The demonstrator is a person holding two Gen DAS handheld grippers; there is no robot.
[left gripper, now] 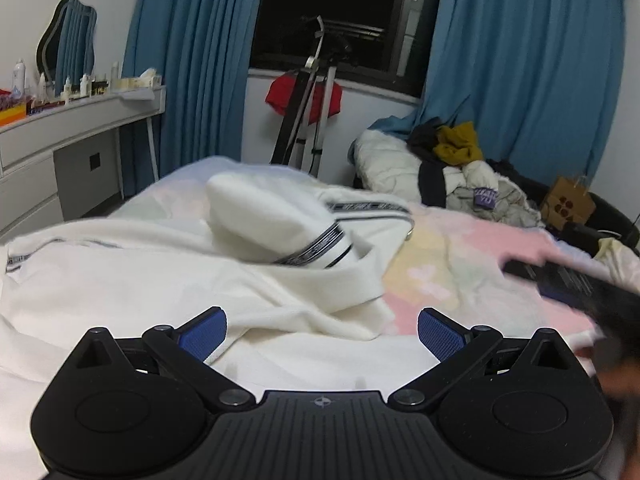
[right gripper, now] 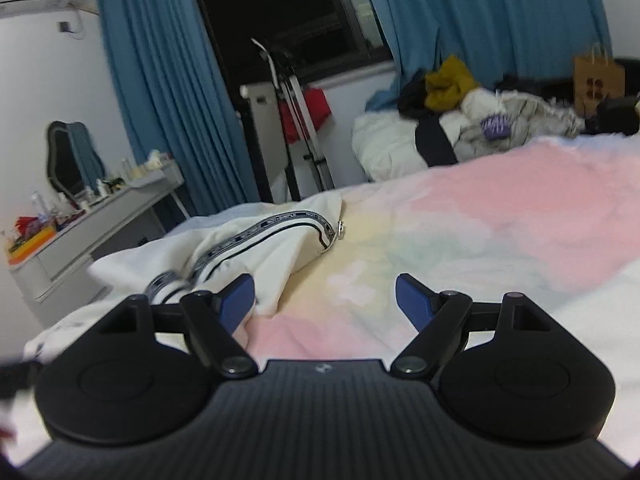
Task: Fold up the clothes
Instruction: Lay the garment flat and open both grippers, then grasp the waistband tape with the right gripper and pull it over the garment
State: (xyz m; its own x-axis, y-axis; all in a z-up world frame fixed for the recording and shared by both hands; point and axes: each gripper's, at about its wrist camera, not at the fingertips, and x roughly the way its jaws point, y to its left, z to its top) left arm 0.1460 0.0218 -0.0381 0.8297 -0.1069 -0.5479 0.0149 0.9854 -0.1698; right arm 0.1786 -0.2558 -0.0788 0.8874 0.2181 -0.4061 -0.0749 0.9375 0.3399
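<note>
Left wrist view
- Left gripper [left gripper: 322,332]: jaws spread wide, blue pads [left gripper: 206,334] apart, nothing between them; it hangs low over the white cloth.
- White garment [left gripper: 172,272]: lies crumpled on the bed [left gripper: 460,264], filling the left and centre of the view. One part bearing a black-and-white lettered band [left gripper: 320,250] is rolled up into a mound on top of the rest.
- Bed cover: pastel pink, yellow and pale blue, bare to the right of the garment.
- Right gripper [left gripper: 580,284]: enters at the right edge as a dark, blurred shape above the cover; its jaw state cannot be read in this view.
- Background: blue curtains [left gripper: 192,64], a dark window [left gripper: 332,12], a dressing table [left gripper: 60,132] with a mirror [left gripper: 66,36], and a heap of clothes [left gripper: 452,160] past the bed.

Right wrist view
- Right gripper [right gripper: 325,302]: jaws spread wide, gripping nothing, above the bare pastel cover.
- White garment [right gripper: 256,248]: lies to the left on the bed [right gripper: 500,220]; its edge lies close behind the left blue pad [right gripper: 236,300], though contact cannot be confirmed.
- Lettered band [right gripper: 276,224]: runs along the garment's upper fold.
- Background: curtains [right gripper: 168,92], window [right gripper: 272,8] and clothes heap [right gripper: 460,120].
</note>
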